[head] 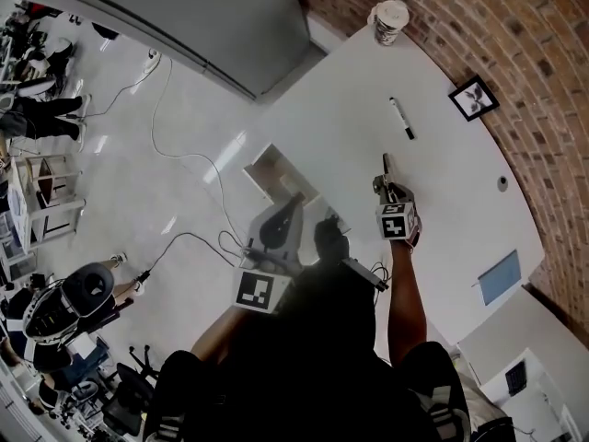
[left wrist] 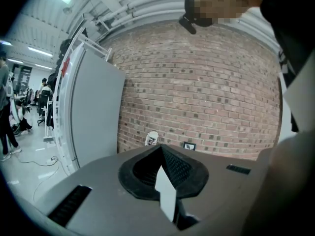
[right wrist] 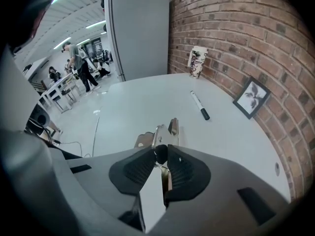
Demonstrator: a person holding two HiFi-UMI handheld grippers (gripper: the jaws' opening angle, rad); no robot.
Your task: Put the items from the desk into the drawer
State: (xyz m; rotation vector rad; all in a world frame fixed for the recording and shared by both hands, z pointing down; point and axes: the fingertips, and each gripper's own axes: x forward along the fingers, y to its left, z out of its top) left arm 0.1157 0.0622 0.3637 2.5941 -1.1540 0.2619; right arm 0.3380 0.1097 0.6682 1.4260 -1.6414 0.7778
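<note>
Smooth white desk [head: 460, 182] against a rough brick wall [head: 525, 53], with a shiny metal clip [right wrist: 165, 130].
The desk top is matt and even; the bricks are coarse, with recessed mortar. The clip is bright bare metal. The right gripper [right wrist: 161, 152] is matt grey plastic with ribbed black pads [right wrist: 136, 166]. The marker [head: 402, 118] looks plastic, the cup [head: 389, 21] printed paper, the floor [head: 110, 182] glossy.

Right tongs [right wrist: 160, 157] closed on a metal clip [right wrist: 162, 133]; the clip's silver end sticks out past the pads. White bench [right wrist: 133, 100] beyond. Black-capped marker [right wrist: 200, 105] lies flat further out. Framed picture [right wrist: 252, 98] leans against the brick wall [right wrist: 231, 28]. Patterned paper cup [right wrist: 197, 62] upright at the far end.
</note>
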